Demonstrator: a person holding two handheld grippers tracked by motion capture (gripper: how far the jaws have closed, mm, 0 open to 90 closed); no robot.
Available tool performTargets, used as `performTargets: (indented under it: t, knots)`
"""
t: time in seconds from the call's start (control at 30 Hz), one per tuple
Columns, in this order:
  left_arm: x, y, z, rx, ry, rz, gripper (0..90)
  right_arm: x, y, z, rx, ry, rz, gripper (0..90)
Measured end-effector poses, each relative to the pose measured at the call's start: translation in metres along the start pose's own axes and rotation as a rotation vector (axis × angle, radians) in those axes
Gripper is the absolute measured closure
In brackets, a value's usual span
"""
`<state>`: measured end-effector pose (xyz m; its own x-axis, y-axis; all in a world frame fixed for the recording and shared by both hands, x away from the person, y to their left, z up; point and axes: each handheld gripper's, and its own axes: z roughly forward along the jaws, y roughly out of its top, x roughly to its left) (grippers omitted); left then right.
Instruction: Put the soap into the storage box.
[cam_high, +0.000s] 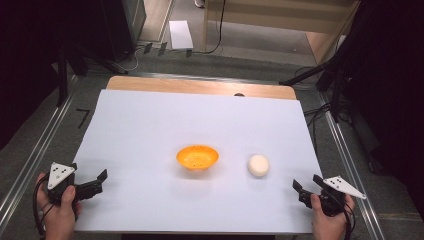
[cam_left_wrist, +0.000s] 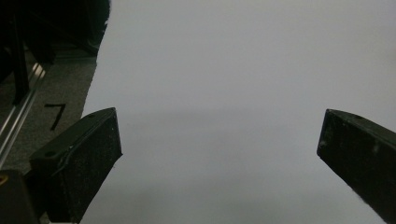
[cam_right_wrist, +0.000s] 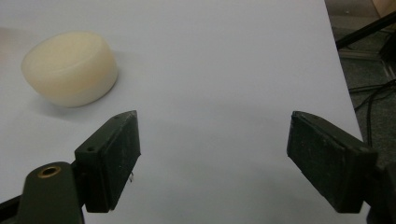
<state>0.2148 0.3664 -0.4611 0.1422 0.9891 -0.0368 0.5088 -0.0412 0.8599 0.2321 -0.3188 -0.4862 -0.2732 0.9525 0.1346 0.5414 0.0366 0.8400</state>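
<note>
An orange bowl (cam_high: 197, 157) sits upright near the middle of the white sheet (cam_high: 150, 120). To its right lies a cream round lump (cam_high: 258, 165), apart from the bowl. My left gripper (cam_high: 98, 182) rests at the sheet's near left corner, open and holding nothing; in the left gripper view its jaws stand wide apart (cam_left_wrist: 219, 128) over bare sheet. My right gripper (cam_high: 306, 183) is at the near right, open, just short of the lump. In the right gripper view the cream lump (cam_right_wrist: 70, 67) lies ahead and left of the spread gripper (cam_right_wrist: 212, 121).
The sheet covers a wooden table whose far edge (cam_high: 200, 86) shows bare. Metal rails (cam_high: 42, 145) run along both sides. Cables (cam_high: 320, 107) and dark stands lie off the right edge. A "7" mark (cam_left_wrist: 55, 115) is on the grey floor at left.
</note>
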Motion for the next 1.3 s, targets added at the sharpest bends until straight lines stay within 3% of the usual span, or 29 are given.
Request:
performTargets:
  t: [0.07,0.2,0.27,0.37,0.4,0.43,0.5,0.57,0.6,0.63,0.67,0.73,0.77,0.87,1.0,1.13,1.3]
  knots:
    - [0.001,0.0,0.0,0.001,-0.007,-0.006,0.0,0.001,0.001,-0.001,-0.015,0.007,-0.005,31.2]
    - [0.002,0.0,0.0,0.003,-0.008,-0.012,0.0,-0.001,0.002,-0.003,-0.014,0.053,-0.002,31.8]
    - [0.001,0.0,0.001,0.008,-0.004,-0.008,0.1,-0.002,0.004,-0.002,0.003,0.069,-0.029,35.0]
    - [0.0,0.0,0.001,0.011,-0.002,0.0,0.0,0.0,0.008,0.001,0.018,0.01,-0.106,30.9]
    - [0.0,0.0,0.001,0.011,-0.002,0.0,0.1,0.0,0.008,0.001,0.018,0.01,-0.106,30.9]
    - [0.001,0.0,0.001,0.008,-0.002,-0.002,0.1,0.003,0.017,0.002,0.023,0.0,-0.175,31.1]
    - [0.001,0.0,0.001,0.007,-0.004,-0.006,0.0,0.008,0.023,0.001,0.034,0.01,-0.156,30.8]
    - [0.001,0.0,0.001,0.004,-0.005,-0.007,0.0,0.013,0.028,0.003,0.098,0.032,-0.127,30.0]
    - [0.001,0.0,0.001,0.004,-0.005,-0.007,0.0,0.013,0.028,0.003,0.098,0.032,-0.127,30.0]
    - [0.0,0.0,0.0,-0.002,-0.003,0.004,0.1,0.016,0.03,0.006,0.149,0.097,-0.115,29.4]
    - [0.0,-0.001,0.0,-0.003,-0.004,0.012,0.0,0.017,0.032,0.009,0.168,0.122,-0.105,29.2]
    - [-0.001,-0.001,-0.001,-0.007,-0.005,0.02,0.0,0.018,0.033,0.01,0.174,0.11,-0.115,27.0]
    - [-0.002,-0.001,-0.001,-0.012,-0.004,0.028,0.0,0.02,0.038,0.014,0.196,0.096,-0.14,21.6]
    - [-0.003,-0.001,-0.001,-0.016,0.003,0.038,0.0,0.018,0.044,0.018,0.214,0.149,-0.134,17.8]
    - [-0.004,-0.002,-0.001,-0.01,0.018,0.029,0.0,0.017,0.054,0.02,0.242,0.186,-0.172,19.1]
    - [-0.007,-0.001,0.002,0.008,0.053,0.054,0.0,0.016,0.063,0.024,0.281,0.224,-0.201,20.8]
    - [-0.009,-0.001,0.001,-0.002,0.059,0.07,0.0,0.018,0.067,0.033,0.342,0.255,-0.229,18.5]
